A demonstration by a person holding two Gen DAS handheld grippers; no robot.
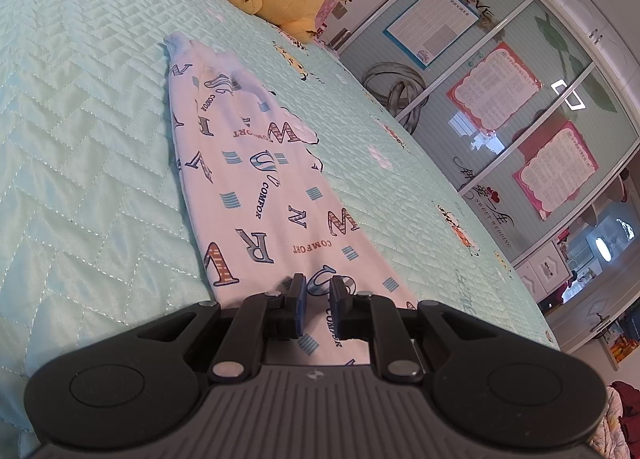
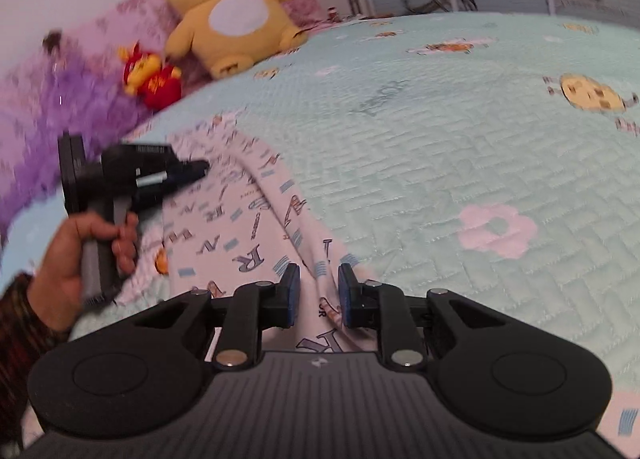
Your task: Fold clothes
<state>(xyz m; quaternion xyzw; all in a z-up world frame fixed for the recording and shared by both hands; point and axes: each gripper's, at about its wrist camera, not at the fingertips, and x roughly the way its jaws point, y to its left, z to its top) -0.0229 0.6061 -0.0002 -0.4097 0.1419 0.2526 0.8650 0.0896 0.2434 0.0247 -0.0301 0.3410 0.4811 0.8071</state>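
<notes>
White pants [image 1: 256, 187] printed with blue and brown letters lie lengthwise on the mint quilt, one cuff at the far end. My left gripper [image 1: 319, 291] sits at their near end, its jaws narrowed with cloth pinched between the blue pads. In the right wrist view the pants [image 2: 240, 227] show a raised fold that runs into my right gripper [image 2: 319, 279], whose pads close on it. The left gripper [image 2: 202, 170], held by a hand [image 2: 68, 259], touches the garment's far left part; that area is blurred.
The quilted bed cover [image 2: 440, 139] spreads wide to the right. A yellow plush toy [image 2: 232, 15] and a small red one [image 2: 154, 79] sit by the pink pillows at the headboard. Sliding wardrobe doors [image 1: 500, 99] stand beyond the bed's edge.
</notes>
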